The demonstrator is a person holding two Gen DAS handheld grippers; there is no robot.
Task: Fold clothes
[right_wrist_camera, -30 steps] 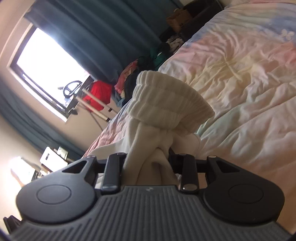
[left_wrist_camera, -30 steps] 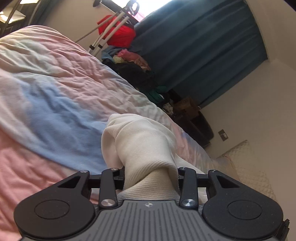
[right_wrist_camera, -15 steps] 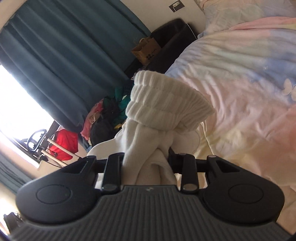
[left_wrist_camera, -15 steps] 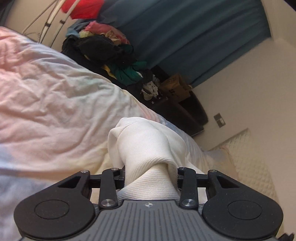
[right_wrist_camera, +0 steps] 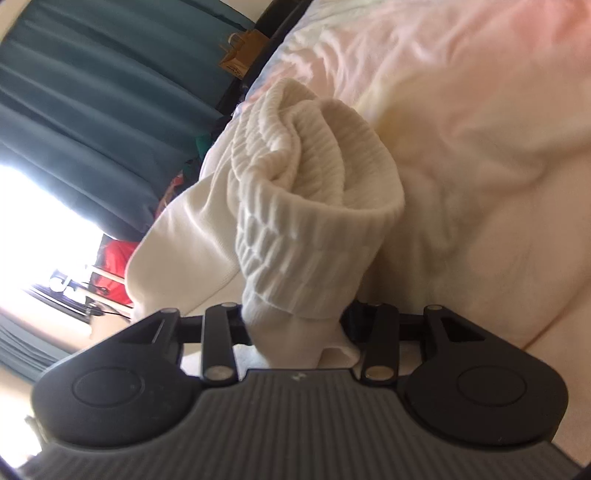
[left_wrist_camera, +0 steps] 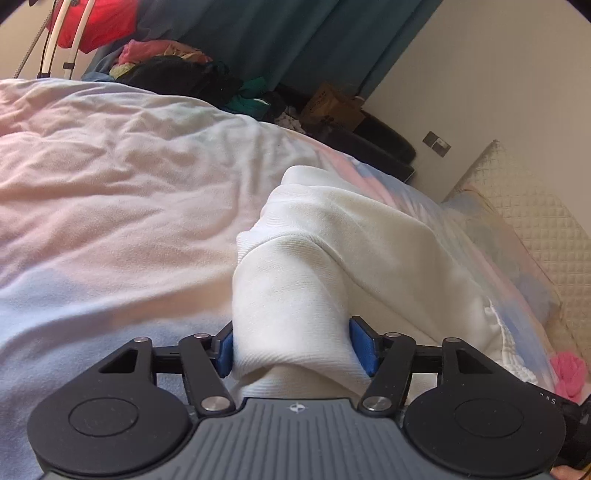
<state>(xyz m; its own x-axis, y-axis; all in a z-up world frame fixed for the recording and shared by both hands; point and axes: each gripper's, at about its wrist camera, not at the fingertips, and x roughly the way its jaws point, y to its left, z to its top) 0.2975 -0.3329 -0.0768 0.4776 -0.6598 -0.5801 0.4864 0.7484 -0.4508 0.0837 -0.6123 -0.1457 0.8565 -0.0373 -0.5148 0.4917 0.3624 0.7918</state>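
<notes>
So the cream sweater point(left_wrist_camera: 332, 251) is thick soft cotton with a fine rib on the hem band, and it's bunched up between both grippers, draped over the bed. In the left wrist view a rounded fold of it bulges up from 6 o'clock toward the centre, with the rest spilling off to 3 o'clock, where a fluffy white edge shows. The left gripper point(left_wrist_camera: 291, 349) has its blue pads point(left_wrist_camera: 364, 345) pressed into that fold from both sides, so the jaws are pinching the fabric, not spread wide.

In the right wrist view the chunky ribbed cuff point(right_wrist_camera: 314, 206) is rolled into a fat curl sitting dead centre, with smoother knit hanging off toward 9 o'clock. The right gripper point(right_wrist_camera: 295, 328) is clamped on the sleeve just below the cuff, black fingers point(right_wrist_camera: 218, 332) hugging it on either side. The cuff blocks most of what's straight ahead.

Under everything is a crinkly pastel duvet point(left_wrist_camera: 122, 206), pink fading to blue and pale yellow, very wrinkled. At 3 o'clock in the left view there's a quilted cream headboard point(left_wrist_camera: 535, 206), and a pink scrap of cloth point(left_wrist_camera: 569, 373) near 4. Up at 12 there's a messy pile of clothes point(left_wrist_camera: 177, 74) against teal curtains point(left_wrist_camera: 277, 40), a brown cardboard box point(left_wrist_camera: 332, 107) beside them, and something red point(left_wrist_camera: 99, 22) at 11 behind white poles. The right view has a blown-out bright window point(right_wrist_camera: 44, 221) at 9.
</notes>
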